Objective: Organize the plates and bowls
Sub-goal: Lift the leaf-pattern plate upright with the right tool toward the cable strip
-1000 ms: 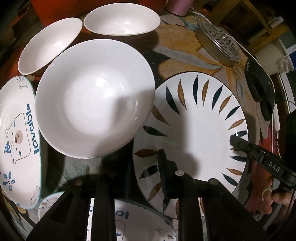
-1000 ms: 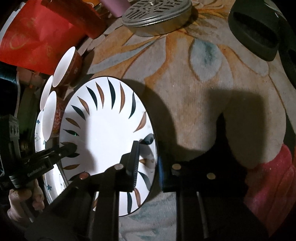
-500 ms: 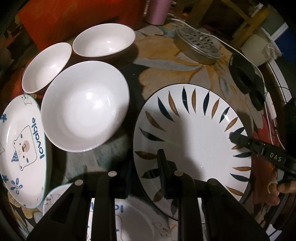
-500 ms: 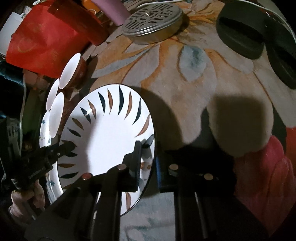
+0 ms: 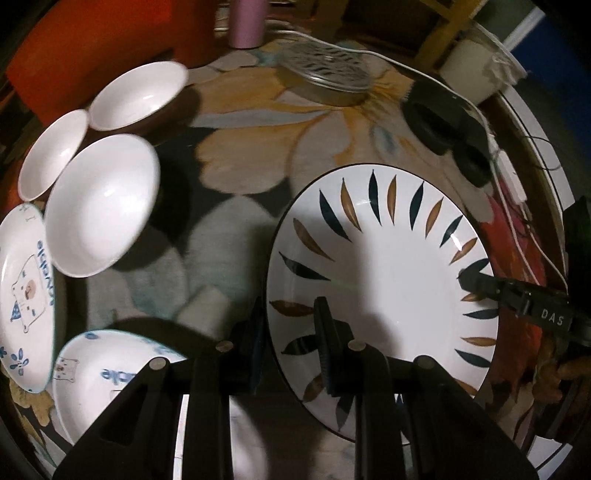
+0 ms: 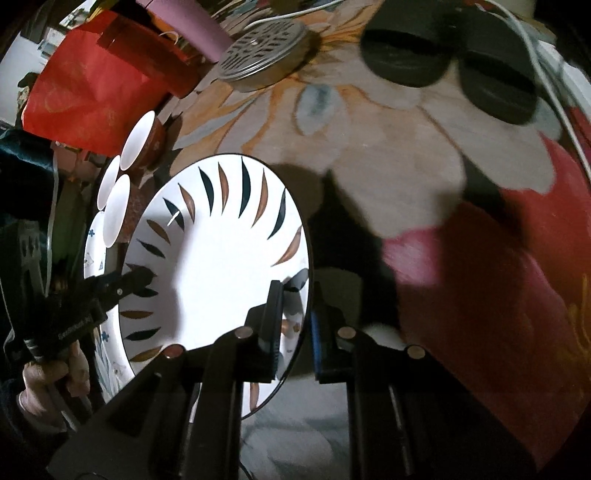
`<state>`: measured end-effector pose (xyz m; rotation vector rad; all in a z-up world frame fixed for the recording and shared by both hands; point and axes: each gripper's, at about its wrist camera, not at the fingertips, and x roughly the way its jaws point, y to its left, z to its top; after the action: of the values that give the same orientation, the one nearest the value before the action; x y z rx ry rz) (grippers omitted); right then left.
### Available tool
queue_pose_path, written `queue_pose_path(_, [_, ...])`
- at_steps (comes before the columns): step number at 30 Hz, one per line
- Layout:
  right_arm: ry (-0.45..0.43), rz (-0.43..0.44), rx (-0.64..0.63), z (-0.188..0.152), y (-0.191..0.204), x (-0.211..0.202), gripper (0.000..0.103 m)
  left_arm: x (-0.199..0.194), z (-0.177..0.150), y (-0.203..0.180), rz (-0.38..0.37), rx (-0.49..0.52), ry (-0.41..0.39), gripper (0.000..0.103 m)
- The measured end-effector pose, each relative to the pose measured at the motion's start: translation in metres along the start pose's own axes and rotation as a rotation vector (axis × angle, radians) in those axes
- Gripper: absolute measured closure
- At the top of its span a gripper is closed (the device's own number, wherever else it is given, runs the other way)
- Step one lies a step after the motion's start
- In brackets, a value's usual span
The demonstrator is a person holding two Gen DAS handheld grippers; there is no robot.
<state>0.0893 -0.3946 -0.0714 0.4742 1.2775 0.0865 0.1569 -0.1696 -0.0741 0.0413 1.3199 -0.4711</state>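
A large white plate with dark and brown leaf marks (image 5: 384,266) is held up above the flowered tablecloth by both grippers. My left gripper (image 5: 290,339) is shut on its near-left rim. My right gripper (image 6: 295,317) is shut on the opposite rim of the leaf plate (image 6: 221,258); it shows in the left wrist view as a black finger (image 5: 517,295). A large white bowl (image 5: 99,206), two smaller white bowls (image 5: 136,96) (image 5: 51,151) and two "lovable" bear plates (image 5: 26,295) (image 5: 110,376) lie at the left.
A round metal perforated tin (image 5: 325,77) stands at the back, with a pink cup (image 5: 245,22) and a red bag (image 6: 92,85) behind. Black round lids (image 5: 443,125) and a white cable (image 5: 509,177) lie at the right. The table edge (image 5: 546,155) curves at the right.
The leaf plate has been lifted off the table and carried right, away from the big white bowl. Both grippers stayed shut on its rims. The bowls now look smaller and farther left.
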Motion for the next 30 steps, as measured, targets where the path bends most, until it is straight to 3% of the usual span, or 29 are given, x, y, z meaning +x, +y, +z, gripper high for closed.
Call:
queue_pose_path(19, [-0.009, -0.149, 0.175, -0.051, -0.118, -0.065, 0.089, 0.045, -0.036, -0.151, -0.115, 0.213, 0.118, 0.079])
queue_pose_path(30, [0.065, -0.193, 0.221, -0.069, -0.142, -0.051, 0.083, 0.075, -0.052, -0.171, -0.122, 0.234, 0.206, 0.079])
